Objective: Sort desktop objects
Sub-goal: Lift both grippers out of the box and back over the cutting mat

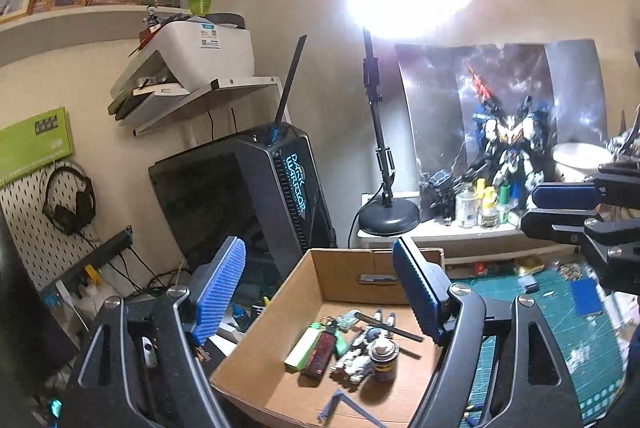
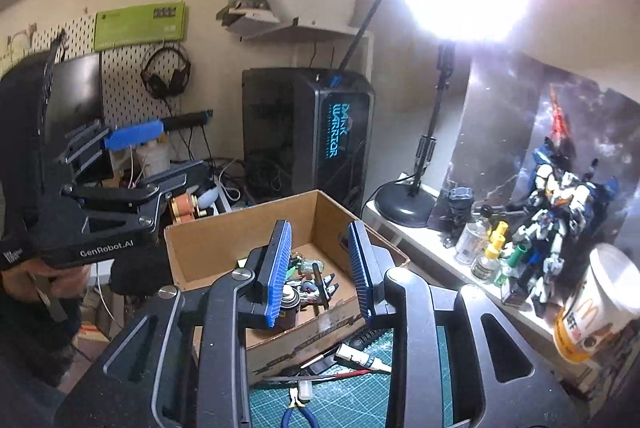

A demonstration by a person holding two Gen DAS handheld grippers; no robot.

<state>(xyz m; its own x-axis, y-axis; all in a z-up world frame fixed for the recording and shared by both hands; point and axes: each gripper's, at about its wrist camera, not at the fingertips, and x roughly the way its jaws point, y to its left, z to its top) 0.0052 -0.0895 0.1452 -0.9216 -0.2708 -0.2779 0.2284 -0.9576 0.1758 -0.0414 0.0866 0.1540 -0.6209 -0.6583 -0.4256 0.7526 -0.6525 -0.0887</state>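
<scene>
Over the cardboard box (image 1: pixel 348 270) on the bench, both tongs hang empty: left tongs (image 1: pixel 320 292) spread wide, right tongs (image 2: pixel 320 272) apart too. Inside the box lie a small spray can (image 1: pixel 383 356), a key fob (image 1: pixel 323 347) and a toy robot (image 1: pixel 356 358), bunched together.

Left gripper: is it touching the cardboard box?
Apart. The right wrist view shows the left gripper raised well left of the box, open and empty.
</scene>
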